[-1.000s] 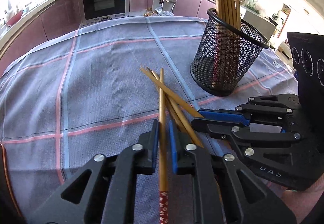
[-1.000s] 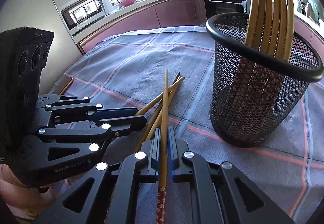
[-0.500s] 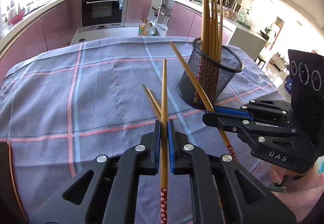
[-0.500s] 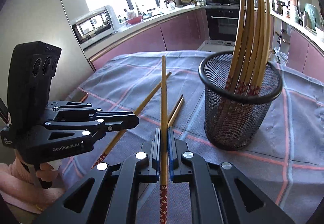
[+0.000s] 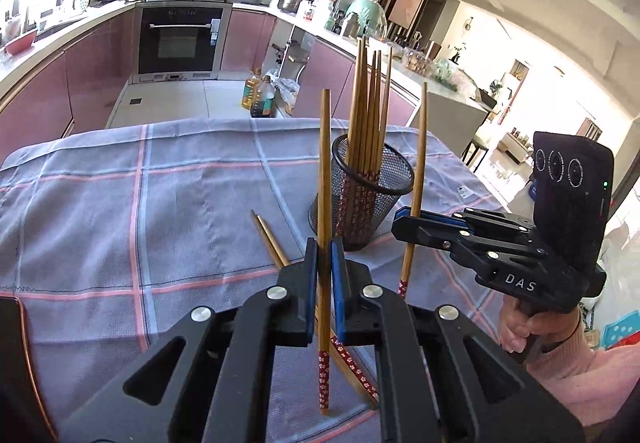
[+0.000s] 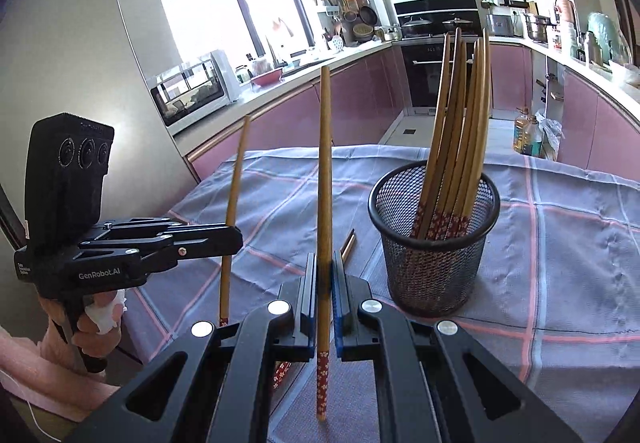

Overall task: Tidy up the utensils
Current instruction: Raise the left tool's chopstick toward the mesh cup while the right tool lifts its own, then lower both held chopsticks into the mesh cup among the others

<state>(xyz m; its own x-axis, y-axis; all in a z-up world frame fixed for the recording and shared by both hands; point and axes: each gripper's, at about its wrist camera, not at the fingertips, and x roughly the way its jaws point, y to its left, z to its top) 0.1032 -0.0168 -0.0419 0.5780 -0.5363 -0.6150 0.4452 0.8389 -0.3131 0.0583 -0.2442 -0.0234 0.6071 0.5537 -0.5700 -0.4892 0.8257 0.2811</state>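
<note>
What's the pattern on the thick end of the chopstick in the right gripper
Red with small white flowers, on the chopstick below the right gripper; clearest in the right wrist view.

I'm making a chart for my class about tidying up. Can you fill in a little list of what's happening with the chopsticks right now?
left gripper: shut on one chopstick, lifted, tip up
right gripper: shut on another chopstick, lifted, tip up
mesh cup: upright on the cloth, holds a bunch of chopsticks
still lying on the cloth: two chopsticks, side by side
tablecloth: grey-blue with pink lines
step not yet done: held chopsticks are not in the cup
</note>
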